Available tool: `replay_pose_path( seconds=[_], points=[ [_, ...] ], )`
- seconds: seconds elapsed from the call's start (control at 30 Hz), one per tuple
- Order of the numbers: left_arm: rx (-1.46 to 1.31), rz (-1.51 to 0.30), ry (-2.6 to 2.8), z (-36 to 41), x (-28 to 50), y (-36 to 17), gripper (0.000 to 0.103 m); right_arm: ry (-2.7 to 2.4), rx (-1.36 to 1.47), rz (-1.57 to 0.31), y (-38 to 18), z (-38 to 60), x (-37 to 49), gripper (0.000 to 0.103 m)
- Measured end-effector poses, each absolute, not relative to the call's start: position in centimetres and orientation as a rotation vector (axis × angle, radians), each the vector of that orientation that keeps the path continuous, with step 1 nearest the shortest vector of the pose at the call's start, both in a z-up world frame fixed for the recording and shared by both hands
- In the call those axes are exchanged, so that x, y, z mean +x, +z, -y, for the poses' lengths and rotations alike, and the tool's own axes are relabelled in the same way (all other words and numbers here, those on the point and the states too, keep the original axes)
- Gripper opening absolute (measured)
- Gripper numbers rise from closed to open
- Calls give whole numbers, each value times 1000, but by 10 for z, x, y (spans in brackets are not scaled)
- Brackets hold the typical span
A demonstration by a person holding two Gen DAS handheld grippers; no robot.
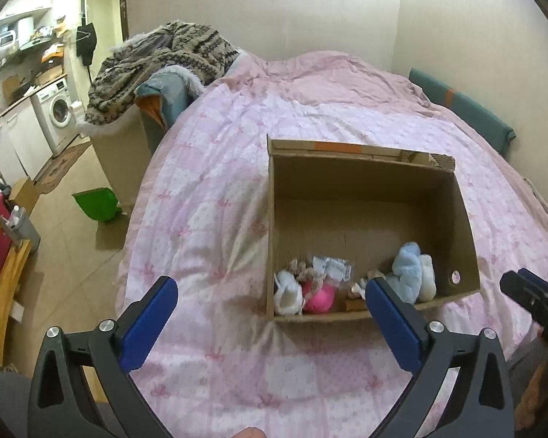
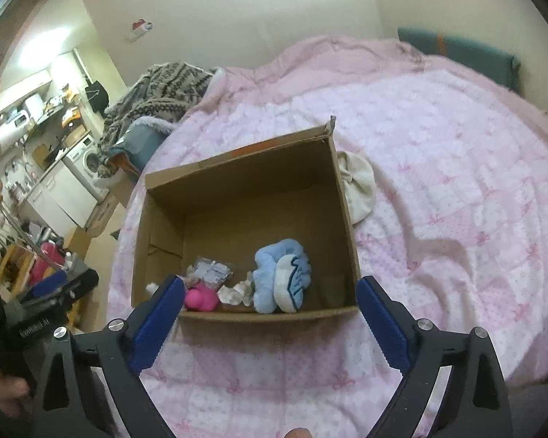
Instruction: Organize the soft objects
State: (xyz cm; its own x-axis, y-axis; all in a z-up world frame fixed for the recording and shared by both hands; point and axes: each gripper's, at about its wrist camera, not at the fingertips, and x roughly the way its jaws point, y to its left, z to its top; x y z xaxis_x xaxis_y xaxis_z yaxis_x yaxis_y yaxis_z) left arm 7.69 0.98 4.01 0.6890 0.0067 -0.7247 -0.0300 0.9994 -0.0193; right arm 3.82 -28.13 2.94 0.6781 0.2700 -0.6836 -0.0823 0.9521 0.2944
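Cream cloth (image 2: 358,188) touching cardboard box (image 2: 341,197) outside.

No text reads with certainty. On the left gripper (image 2: 60,294), at about nine o'clock in the right wrist view, a short white printed line runs along the black body; it is too blurred and tilted to spell out. Small packets (image 1: 332,267) in the cardboard box (image 1: 365,182) carry dark print, too small to read.
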Motion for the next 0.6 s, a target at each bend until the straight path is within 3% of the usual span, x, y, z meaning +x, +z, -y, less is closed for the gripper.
replay_pose_path(
  seconds=[0.6],
  points=[
    [-75, -800, 10, -2, 44, 24, 102, 152, 144, -777, 12, 260, 21, 103]
  ],
)
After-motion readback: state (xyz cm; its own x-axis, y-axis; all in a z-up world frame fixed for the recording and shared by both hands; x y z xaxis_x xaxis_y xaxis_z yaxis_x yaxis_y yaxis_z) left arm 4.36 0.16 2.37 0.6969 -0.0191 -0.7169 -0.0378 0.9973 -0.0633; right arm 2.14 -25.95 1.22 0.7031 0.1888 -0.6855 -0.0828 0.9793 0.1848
